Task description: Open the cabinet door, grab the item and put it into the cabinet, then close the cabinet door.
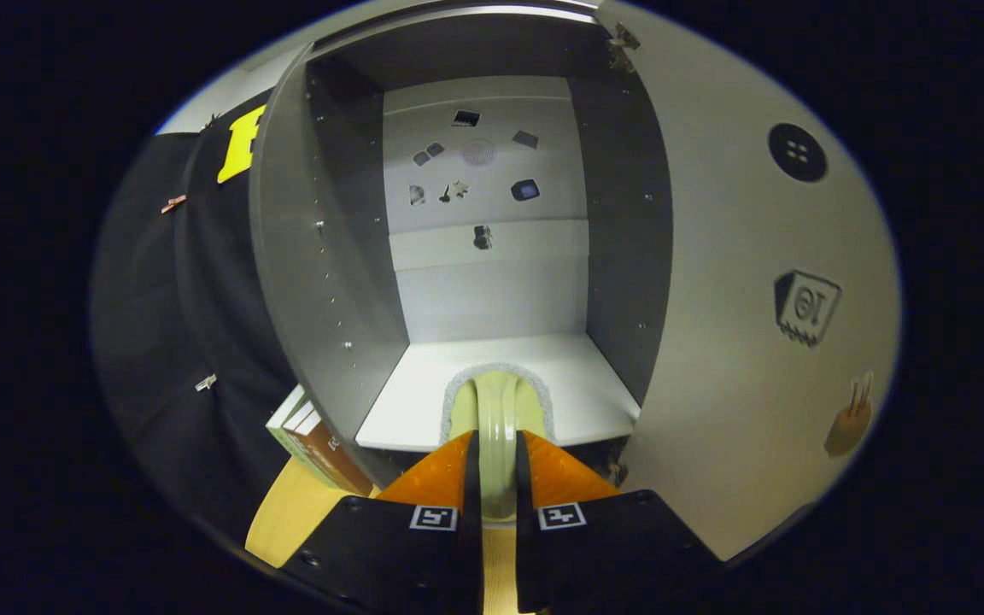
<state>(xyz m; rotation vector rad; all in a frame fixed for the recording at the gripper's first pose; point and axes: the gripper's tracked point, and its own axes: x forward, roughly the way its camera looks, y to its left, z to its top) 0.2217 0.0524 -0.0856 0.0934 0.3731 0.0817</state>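
Note:
A grey cabinet [330, 282] stands open ahead of me, its door [740, 325] swung out to the right. Between my fingers is a pale green slipper-like item [497, 410] with a fuzzy grey rim, its front end over the cabinet's white bottom shelf [577, 384]. My gripper [497, 465] is shut on the item's narrow middle strap, both fingers pressing its sides. The back wall of the cabinet [488, 282] carries several small stickers.
A book or box [313, 440] stands beside the cabinet's left wall on a light wooden table [287, 512]. Black cloth hangs at the left. The door's inner face has stickers and a round dark knob plate [797, 152].

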